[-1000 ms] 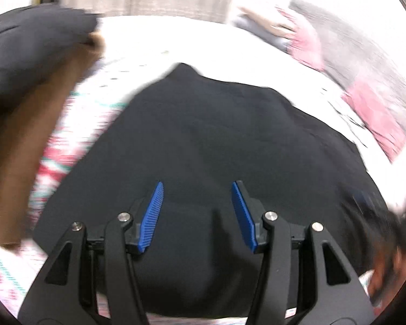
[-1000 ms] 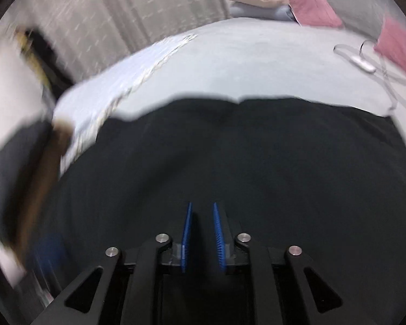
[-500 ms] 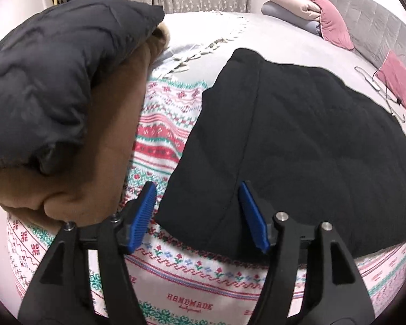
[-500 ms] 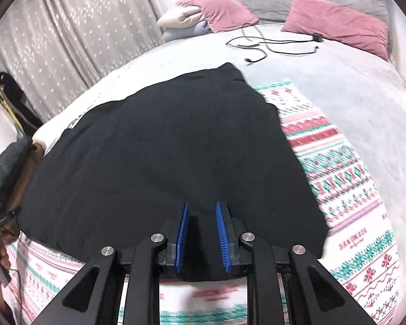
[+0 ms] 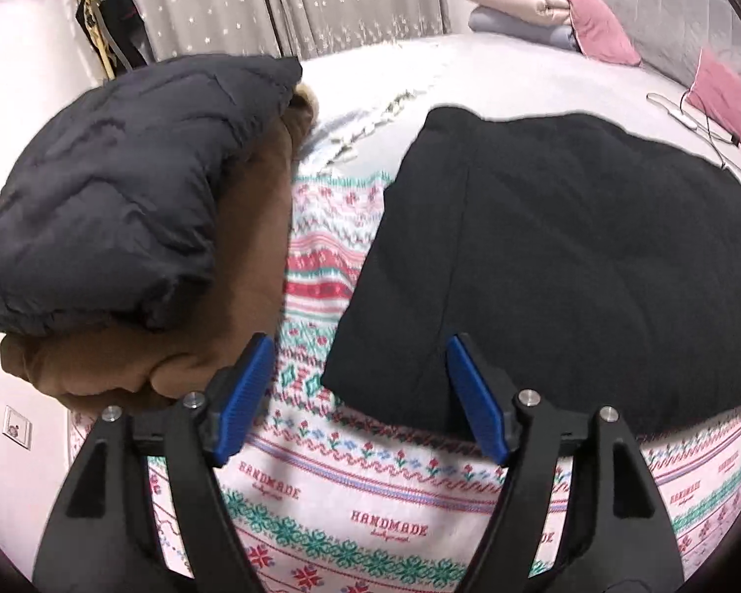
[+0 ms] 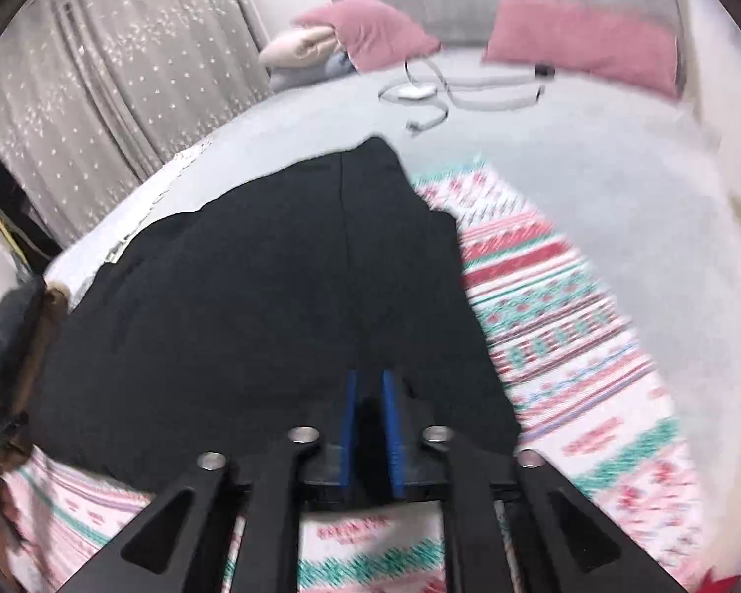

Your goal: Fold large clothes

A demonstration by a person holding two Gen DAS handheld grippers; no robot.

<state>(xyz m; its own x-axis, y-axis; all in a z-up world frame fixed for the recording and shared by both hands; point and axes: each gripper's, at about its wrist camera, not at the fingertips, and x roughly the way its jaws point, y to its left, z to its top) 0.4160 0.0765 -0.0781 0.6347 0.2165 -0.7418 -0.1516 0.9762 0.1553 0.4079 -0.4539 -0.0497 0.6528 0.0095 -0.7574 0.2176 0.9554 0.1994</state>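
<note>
**Black garment flat on the blanket, left tongs wide, right tongs nearly shut**

From my left wrist camera I see the black garment (image 5: 568, 257) lying spread on the patterned blanket (image 5: 331, 509), which covers the near part of the bed (image 5: 469, 74). My left gripper (image 5: 360, 395) has its blue pads (image 5: 244, 395) spread wide with nothing between them. It hovers over the garment's near left corner: one pad sits over bare blanket just left of the garment, the other over the garment's near edge. I cannot tell whether the pads touch the cloth.

Left of the garment, a dark puffer jacket (image 5: 108, 217) lies on top of a brown coat (image 5: 212, 326); the stack stands apart from the garment, with a strip of blanket between them.

From my right wrist camera, blurred, the garment (image 6: 271, 286) fills the middle of the view. My right gripper (image 6: 369, 425) has its pads drawn close, only a narrow gap between them, at the garment's near edge. Dark cloth shows in that gap, but I cannot tell whether it is pinched.

Beyond the garment, pink pillows (image 6: 578, 39) lean at the head of the bed, and a cable (image 6: 439, 94) lies loose on the grey cover between them and the garment. Grey curtains (image 6: 123, 79) hang beyond the garment's left side.
</note>
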